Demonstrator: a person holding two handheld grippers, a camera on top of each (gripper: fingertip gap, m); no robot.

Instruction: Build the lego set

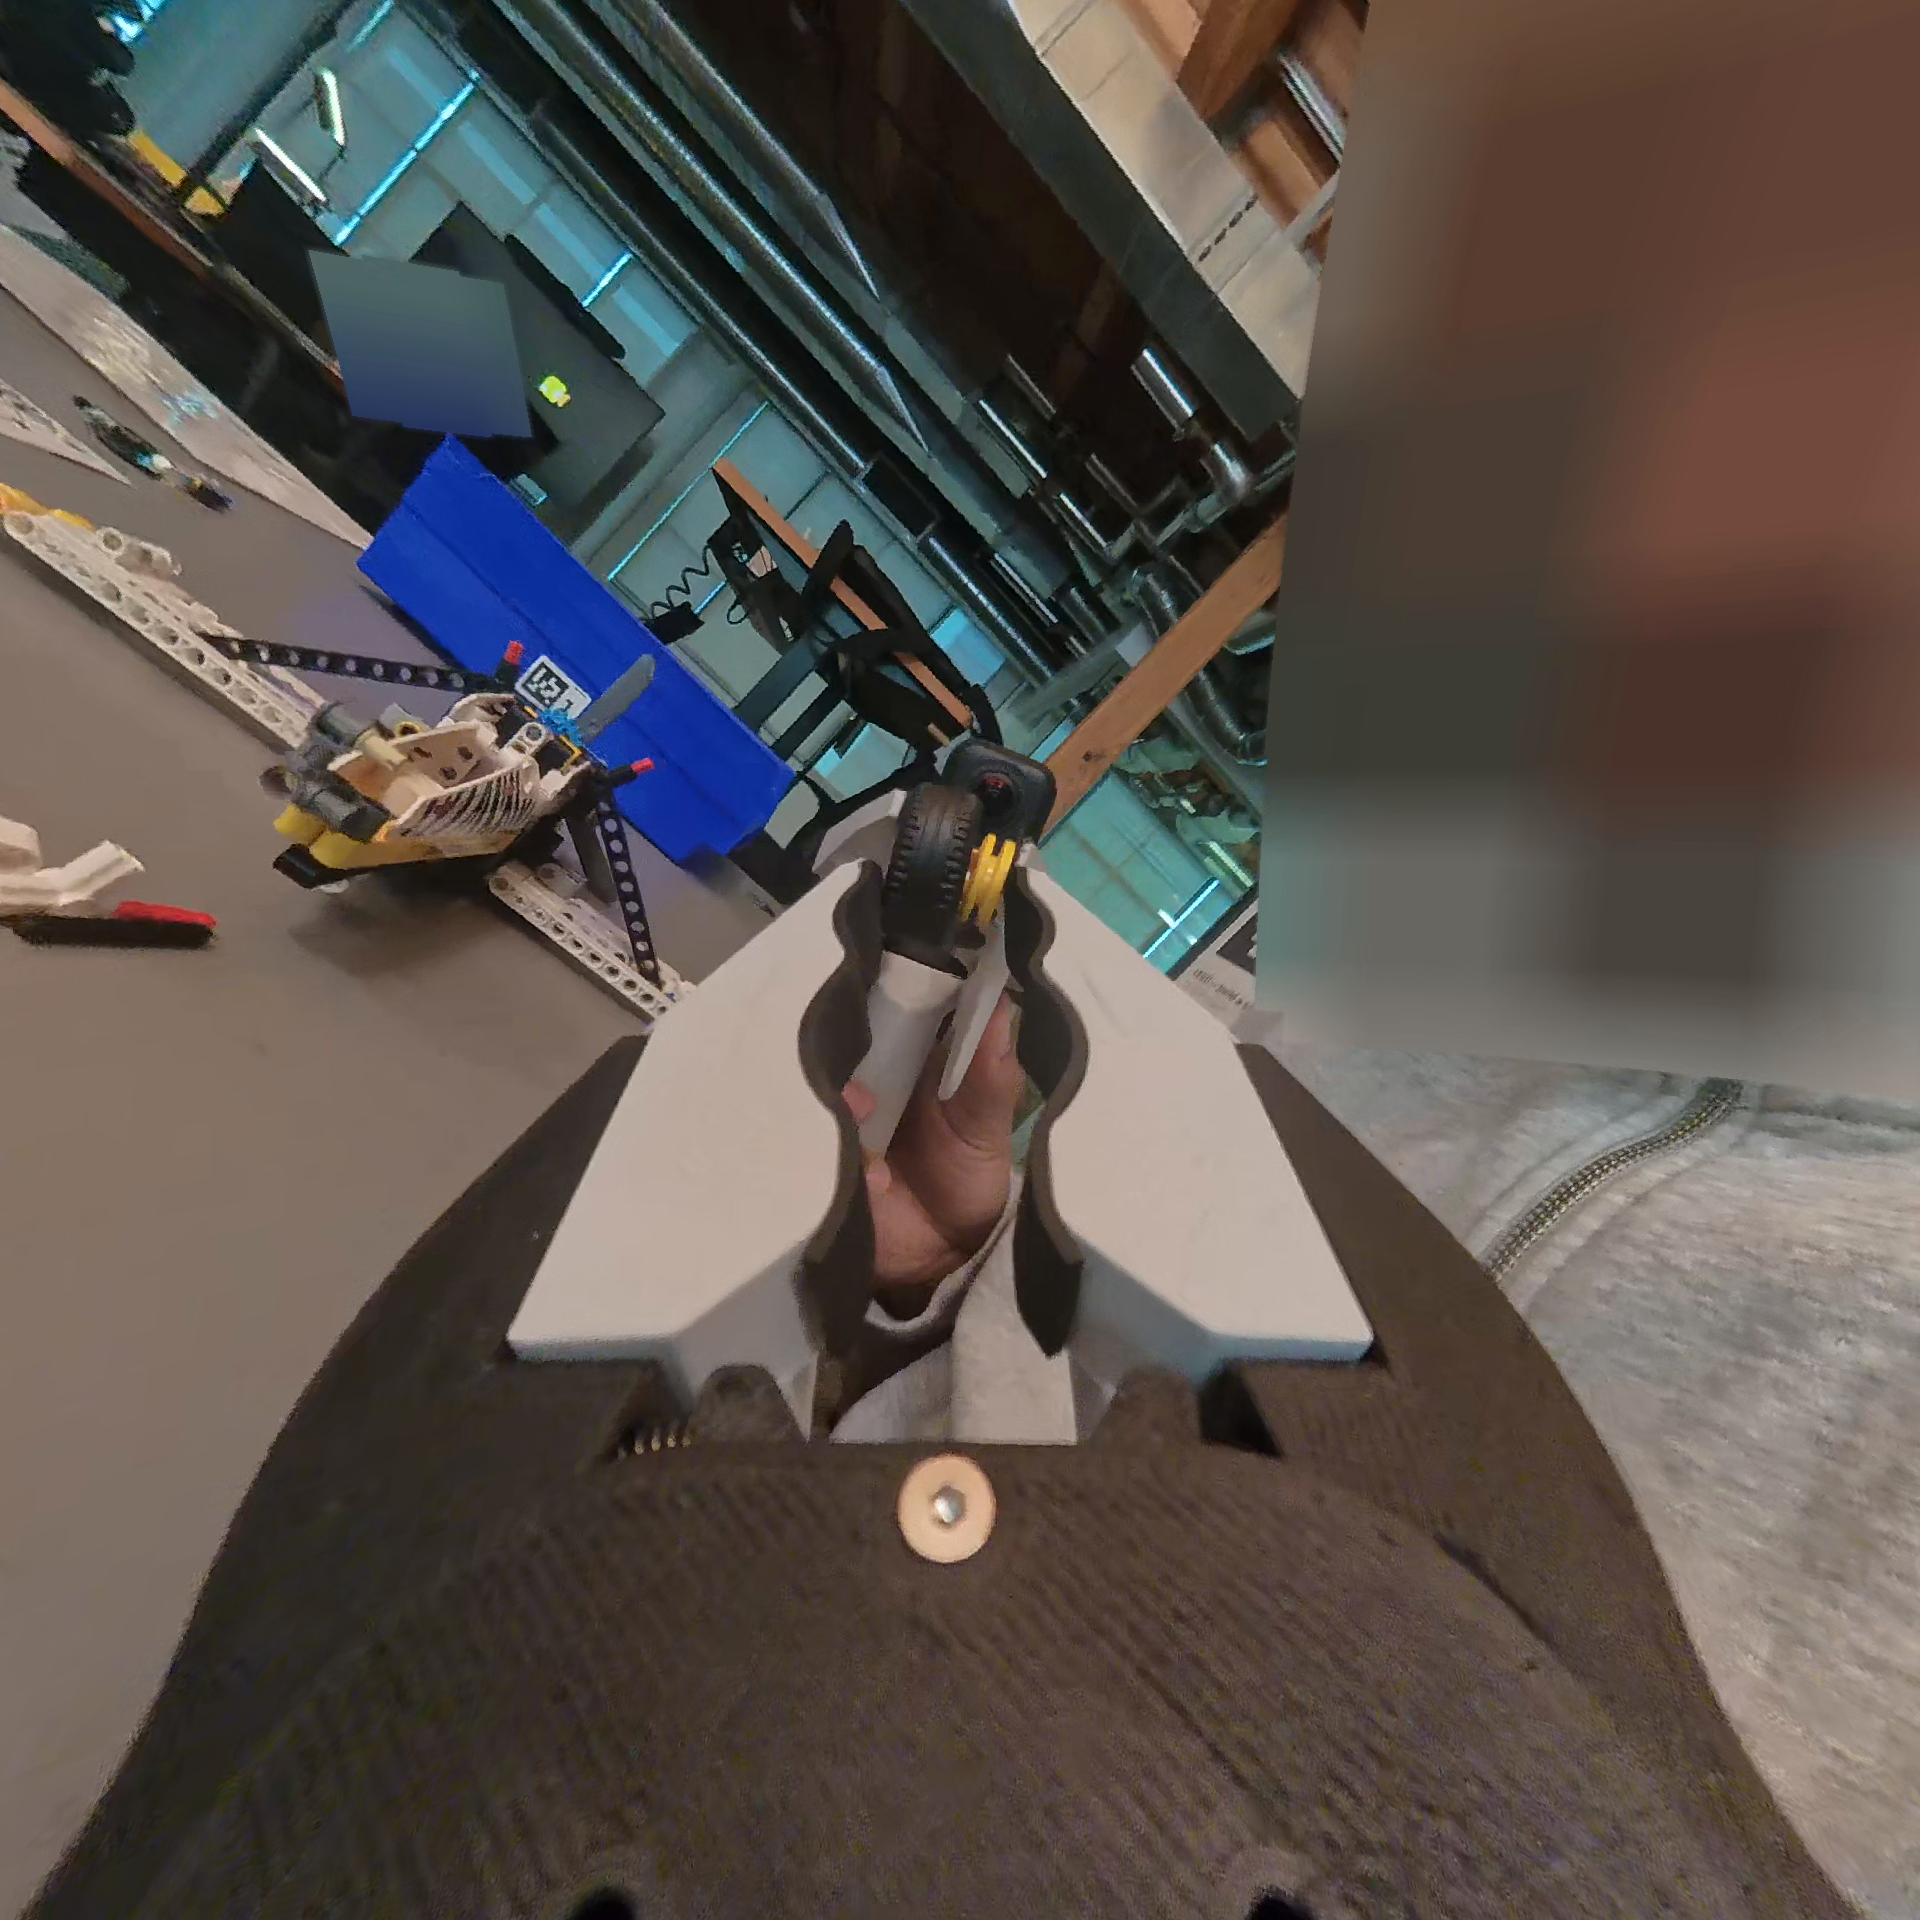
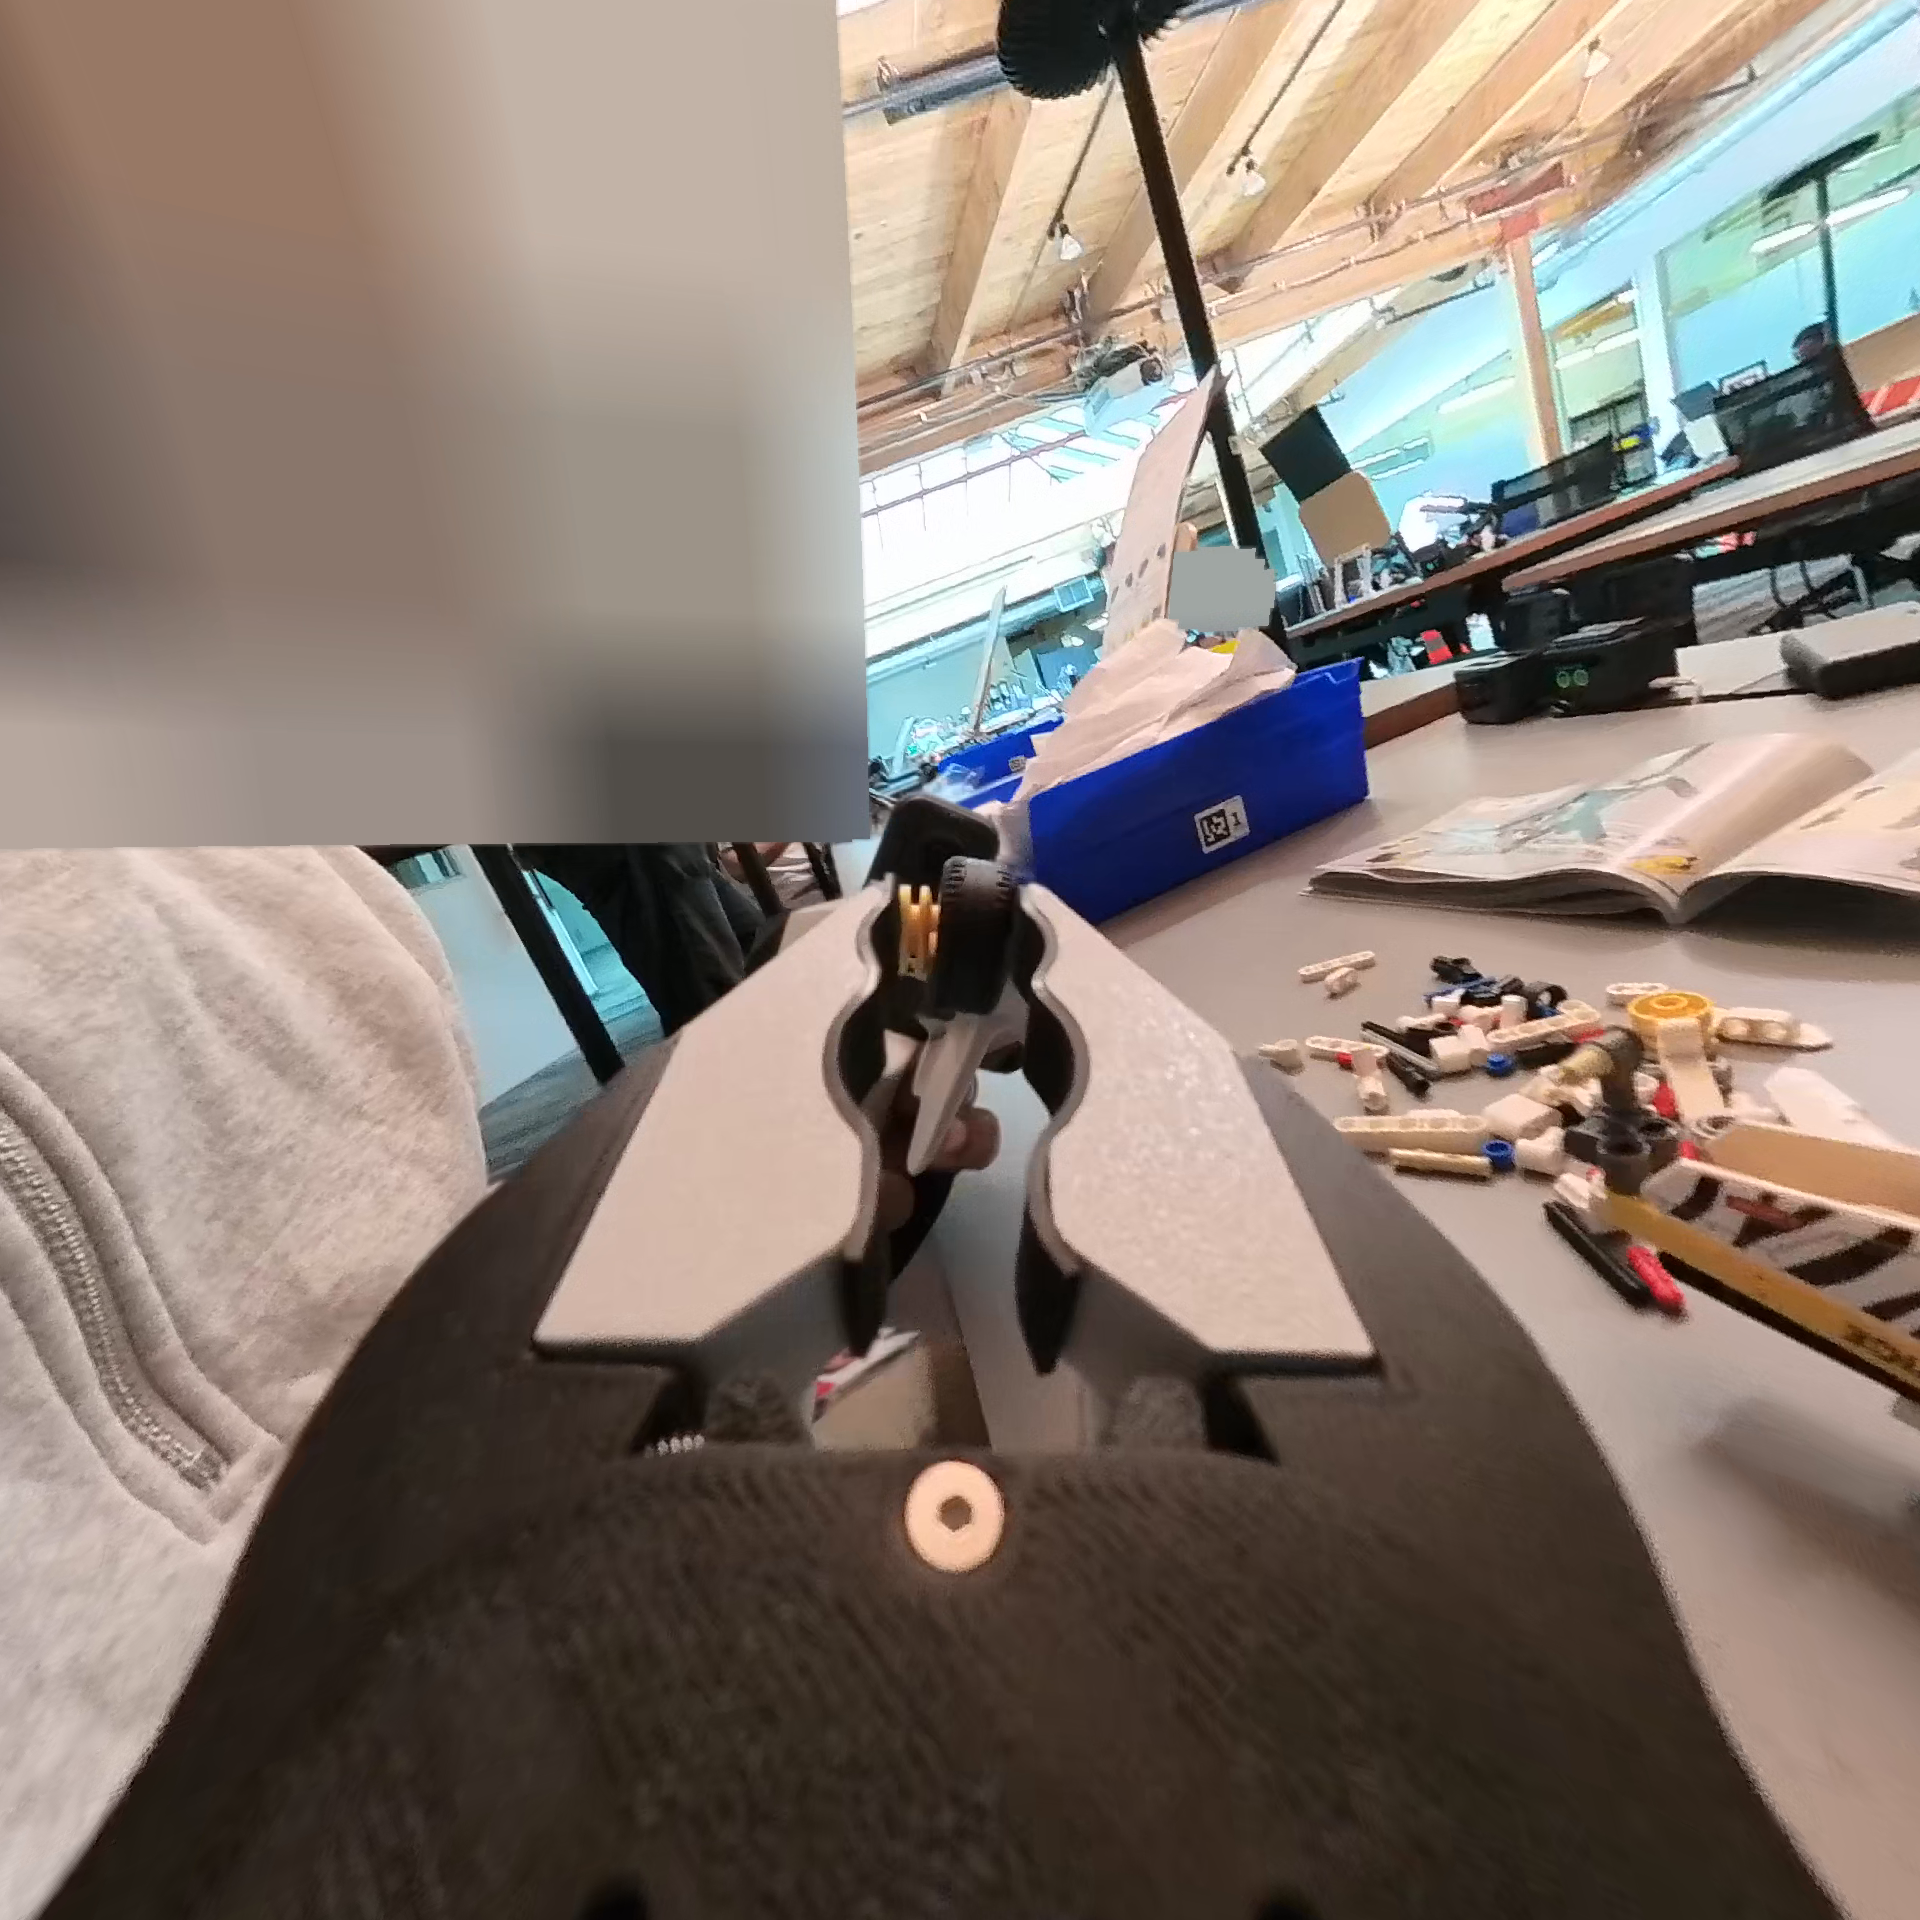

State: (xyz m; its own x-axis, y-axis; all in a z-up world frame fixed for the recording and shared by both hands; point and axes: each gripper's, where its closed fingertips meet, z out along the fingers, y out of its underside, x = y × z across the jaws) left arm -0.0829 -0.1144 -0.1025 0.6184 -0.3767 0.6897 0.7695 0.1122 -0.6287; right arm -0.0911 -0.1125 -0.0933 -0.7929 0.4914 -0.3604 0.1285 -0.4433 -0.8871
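Both grippers are raised off the table and point at each other, tip to tip. A black tyre (image 1: pixel 923 868) and a yellow wheel hub (image 1: pixel 987 878) sit side by side between the tips. My left gripper (image 1: pixel 945 883) is closed around them, with the tyre against its left pad. My right gripper (image 2: pixel 951 920) is closed too, with the hub (image 2: pixel 916 925) at its left pad and the tyre (image 2: pixel 975 930) beside it. Each view shows the other gripper's pale fingers (image 1: pixel 906 1029) (image 2: pixel 945 1075) through the gap. The part-built yellow and white model (image 1: pixel 436 795) lies on the table.
A blue bin (image 2: pixel 1195 790) holding paper stands at the table's back. An open instruction booklet (image 2: pixel 1621 831) and a pile of loose pieces (image 2: pixel 1475 1060) lie to the right. White beams (image 1: pixel 156 613) and a red-and-black piece (image 1: pixel 125 920) lie left. The person's grey sleeve (image 2: pixel 156 1195) is close. The tips of both grippers are at nearly the same place.
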